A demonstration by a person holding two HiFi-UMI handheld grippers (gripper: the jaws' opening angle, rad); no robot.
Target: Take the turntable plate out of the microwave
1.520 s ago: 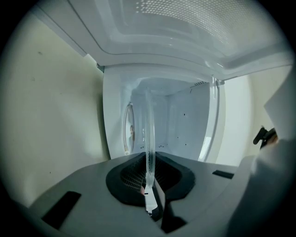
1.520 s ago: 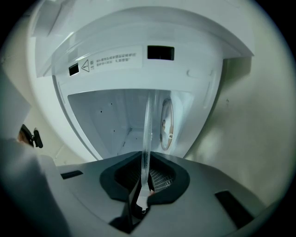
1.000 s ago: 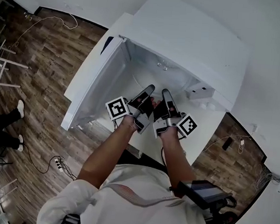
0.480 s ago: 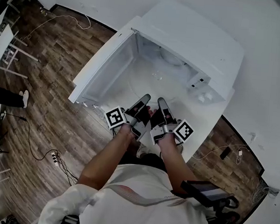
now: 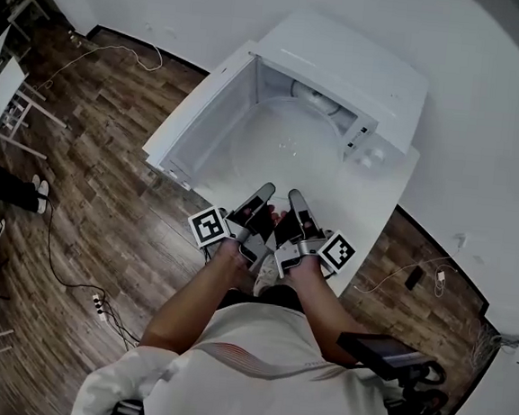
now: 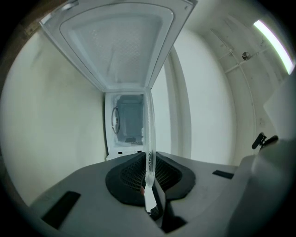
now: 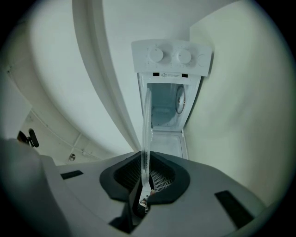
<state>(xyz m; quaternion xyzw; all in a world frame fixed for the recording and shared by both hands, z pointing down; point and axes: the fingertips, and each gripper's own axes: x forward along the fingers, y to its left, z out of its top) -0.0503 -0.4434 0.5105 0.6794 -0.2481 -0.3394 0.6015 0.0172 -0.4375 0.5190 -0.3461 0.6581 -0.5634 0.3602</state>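
Head view: left gripper [image 5: 264, 192] and right gripper [image 5: 294, 198] both pinch the plate [image 5: 287, 150]; I'd hold it level while clearing the microwave [image 5: 362, 71].

The near rim of the turntable plate [image 5: 287, 155] is hidden inside the left tongs [image 5: 262, 195] and right tongs [image 5: 294, 201].

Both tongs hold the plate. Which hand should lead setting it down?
Right, probably: both tongs clamp the plate, but the right tongs sit nearer the tabletop; the open door flanks the left tongs.
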